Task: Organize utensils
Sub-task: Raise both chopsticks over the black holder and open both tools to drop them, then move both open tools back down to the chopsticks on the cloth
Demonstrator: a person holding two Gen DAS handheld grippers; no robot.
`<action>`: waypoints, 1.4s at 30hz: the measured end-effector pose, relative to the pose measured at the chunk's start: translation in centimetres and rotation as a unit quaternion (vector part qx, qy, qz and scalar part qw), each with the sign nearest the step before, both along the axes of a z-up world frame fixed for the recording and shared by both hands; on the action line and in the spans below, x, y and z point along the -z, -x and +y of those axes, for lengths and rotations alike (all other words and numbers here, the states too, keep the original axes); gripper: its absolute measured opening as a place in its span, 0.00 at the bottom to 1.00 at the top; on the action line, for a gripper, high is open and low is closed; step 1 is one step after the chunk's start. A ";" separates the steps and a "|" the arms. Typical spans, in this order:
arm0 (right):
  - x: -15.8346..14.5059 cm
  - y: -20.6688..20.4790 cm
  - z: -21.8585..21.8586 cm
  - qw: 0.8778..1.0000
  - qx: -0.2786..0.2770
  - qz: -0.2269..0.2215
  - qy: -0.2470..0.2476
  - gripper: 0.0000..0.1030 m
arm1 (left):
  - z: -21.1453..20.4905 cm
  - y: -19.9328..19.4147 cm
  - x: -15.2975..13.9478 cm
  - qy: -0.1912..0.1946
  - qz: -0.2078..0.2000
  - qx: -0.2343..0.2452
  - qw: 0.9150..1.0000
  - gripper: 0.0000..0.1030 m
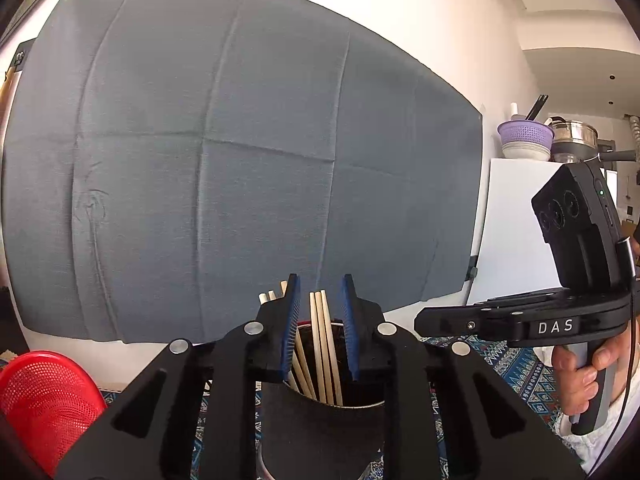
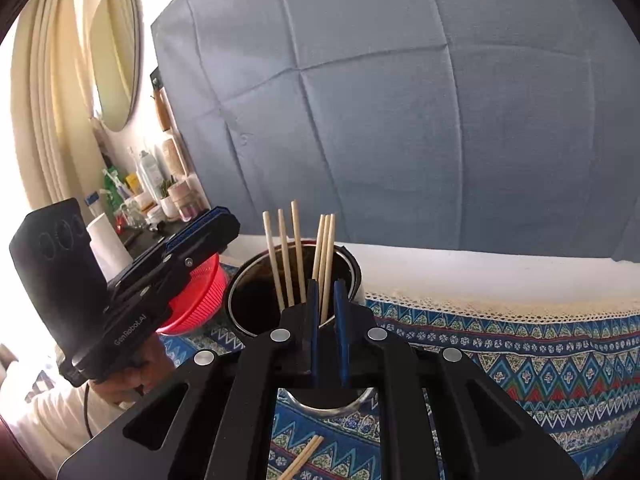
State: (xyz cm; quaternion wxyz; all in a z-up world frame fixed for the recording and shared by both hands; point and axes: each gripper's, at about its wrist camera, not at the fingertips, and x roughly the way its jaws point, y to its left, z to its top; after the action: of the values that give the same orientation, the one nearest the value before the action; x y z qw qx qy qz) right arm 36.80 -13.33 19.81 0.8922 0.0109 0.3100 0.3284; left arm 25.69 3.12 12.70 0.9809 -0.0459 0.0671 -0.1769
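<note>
The left hand-held gripper [image 1: 320,292] stands parted around three pale wooden chopsticks [image 1: 322,344] without pressing them (blue pads clear on both sides). The right hand-held gripper [image 2: 326,286] is nearly closed, gripping nothing. Six thin chopsticks stand in a steel cup [image 2: 352,272] on the patterned surface [image 2: 520,352]; one more chopstick pair [image 2: 304,456] lies loose nearby

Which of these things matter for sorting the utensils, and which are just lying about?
Job: metal cup, standing chopsticks, loose chopsticks on the tablecloth.
Lying about: red basket, purple colander, bottles, mirror.
</note>
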 end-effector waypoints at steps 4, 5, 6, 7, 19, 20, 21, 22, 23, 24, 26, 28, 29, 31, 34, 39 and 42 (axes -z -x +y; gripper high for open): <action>-0.8 0.8 -0.7 1.000 0.013 -0.012 0.002 0.29 | 0.3 0.7 -0.4 -0.012 0.015 -0.020 1.000 0.44; -1.0 0.9 -1.0 1.000 0.017 -0.015 0.001 0.34 | 0.4 0.7 -0.6 -0.011 0.024 -0.025 0.999 0.52; -1.2 1.1 -1.1 1.000 0.021 -0.016 0.000 0.35 | 0.5 0.8 -0.7 -0.010 0.030 -0.029 0.999 0.58; -1.3 1.2 -1.3 1.000 0.024 -0.017 0.001 0.38 | 0.6 1.0 -0.8 -0.012 0.033 -0.034 0.999 0.59; -2.8 3.8 -3.5 0.997 0.072 -0.026 0.005 0.83 | 1.5 3.0 -1.5 -0.042 0.105 -0.060 0.992 0.92; -2.8 4.0 -3.6 0.997 0.076 -0.028 0.006 0.83 | 1.5 3.2 -1.4 -0.045 0.108 -0.063 0.991 0.92; -2.7 4.2 -3.8 0.996 0.078 -0.029 0.006 0.83 | 1.5 3.5 -1.3 -0.049 0.112 -0.065 0.990 0.93; -2.7 4.4 -4.0 0.996 0.082 -0.027 0.005 0.84 | 1.5 3.7 -1.2 -0.051 0.116 -0.063 0.990 0.94; -2.6 4.6 -4.1 0.996 0.085 -0.026 0.005 0.84 | 1.5 4.0 -1.0 -0.053 0.122 -0.057 0.989 0.94; -2.5 4.7 -4.2 0.996 0.088 -0.023 0.006 0.84 | 1.4 4.1 -0.9 -0.055 0.128 -0.054 0.989 0.94; -2.2 5.1 -4.6 0.995 0.095 -0.018 0.008 0.85 | 1.2 4.4 -0.5 -0.059 0.141 -0.053 0.987 0.94; -1.8 5.5 -4.8 0.995 0.103 -0.012 0.012 0.85 | 1.0 4.7 0.0 -0.064 0.154 -0.055 0.984 0.94; -1.6 5.7 -4.9 0.994 0.105 -0.008 0.015 0.85 | 0.9 4.7 0.3 -0.066 0.164 -0.057 0.983 0.94; -1.1 6.1 -5.1 0.994 0.108 -0.001 0.020 0.86 | 0.7 4.8 1.0 -0.065 0.188 -0.055 0.979 0.94; -0.4 6.7 -5.3 0.993 0.111 0.006 0.029 0.86 | 0.5 4.6 2.2 -0.068 0.225 -0.049 0.971 0.94; 1.4 7.8 -5.4 0.992 0.112 0.023 0.046 0.87 | 0.1 4.6 4.5 -0.070 0.282 -0.047 0.956 0.94; 2.9 8.5 -5.2 0.991 0.108 0.038 0.063 0.87 | -0.6 4.7 6.0 -0.084 0.307 -0.045 0.947 0.94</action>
State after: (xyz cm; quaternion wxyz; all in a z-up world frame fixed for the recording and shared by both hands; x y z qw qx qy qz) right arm 28.32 -18.55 16.89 0.9087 0.0005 0.3610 0.2097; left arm 21.04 2.57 6.70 0.9202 -0.0185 0.3770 -0.1038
